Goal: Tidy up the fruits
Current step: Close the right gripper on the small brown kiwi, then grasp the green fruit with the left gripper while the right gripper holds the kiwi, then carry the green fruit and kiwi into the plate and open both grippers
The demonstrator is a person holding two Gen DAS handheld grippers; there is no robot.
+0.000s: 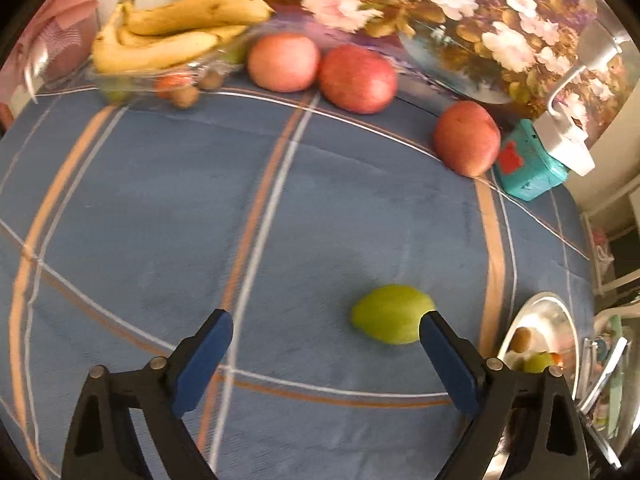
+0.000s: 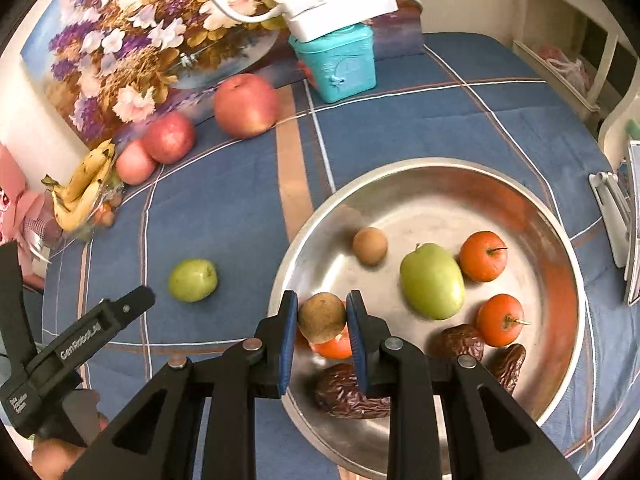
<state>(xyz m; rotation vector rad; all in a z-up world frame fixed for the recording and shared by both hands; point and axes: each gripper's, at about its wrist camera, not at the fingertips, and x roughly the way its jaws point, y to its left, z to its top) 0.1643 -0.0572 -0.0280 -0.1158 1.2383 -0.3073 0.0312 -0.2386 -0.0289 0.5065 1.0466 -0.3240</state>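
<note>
Far left on the table, against the flowered backdrop, a bunch of bananas lies over a clear tray of small fruit, blurred. Next along, three red apples stand in a loose row, the rightmost near a teal box with a white charger on top. None of these has been gathered yet. Mid-table, a small green fruit lies alone on the blue checked cloth, well apart from the apples. The left gripper hangs over it with jaws wide apart; the fruit sits toward the right-hand pad, partly behind it, not centred in the gap, nothing pressed. Right of that, the steel bowl already holds a larger green fruit, two small orange fruits with stems, a brown round one, and wrinkled dark dates. The right gripper is over the bowl's near rim, jaws closed down on a small brown round fruit, held just above an orange fruit below. Judged step: mid-sort, small fruit going into the bowl. Next, likely: right jaws part to drop the brown fruit inside the rim; left shifts sideways to centre the green fruit, lowers, then closes gently, since it looks smooth and apt to roll.
</note>
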